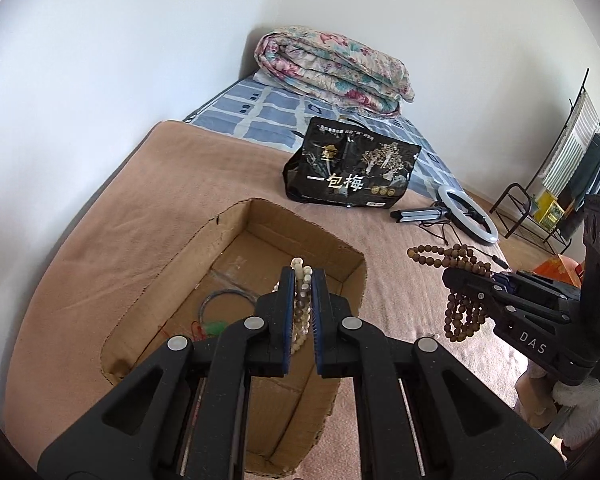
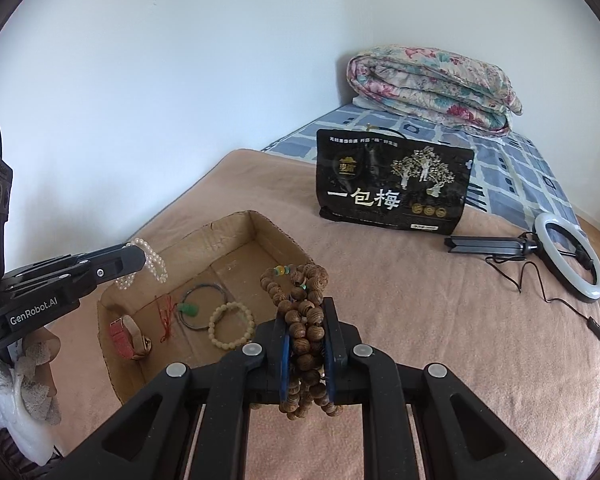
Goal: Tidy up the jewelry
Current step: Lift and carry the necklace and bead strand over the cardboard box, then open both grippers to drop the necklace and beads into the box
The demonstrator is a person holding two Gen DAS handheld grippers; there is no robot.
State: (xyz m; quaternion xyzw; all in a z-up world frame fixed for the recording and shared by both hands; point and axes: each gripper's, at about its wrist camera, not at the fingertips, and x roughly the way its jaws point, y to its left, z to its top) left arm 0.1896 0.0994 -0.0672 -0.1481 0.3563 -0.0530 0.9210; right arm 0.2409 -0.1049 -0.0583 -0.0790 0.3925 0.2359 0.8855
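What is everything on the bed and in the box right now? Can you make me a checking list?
Surface: pink blanket over the bed.
Job's things: cardboard box holding a watch, a red string, a bangle and a pale bead bracelet.
Clutter: black snack bag, ring light.
Grippers: left gripper shut on white bead strand; right gripper shut on wooden bead strand.
Cables: ring light's black cord.
Surroundings: folded quilt, white wall.
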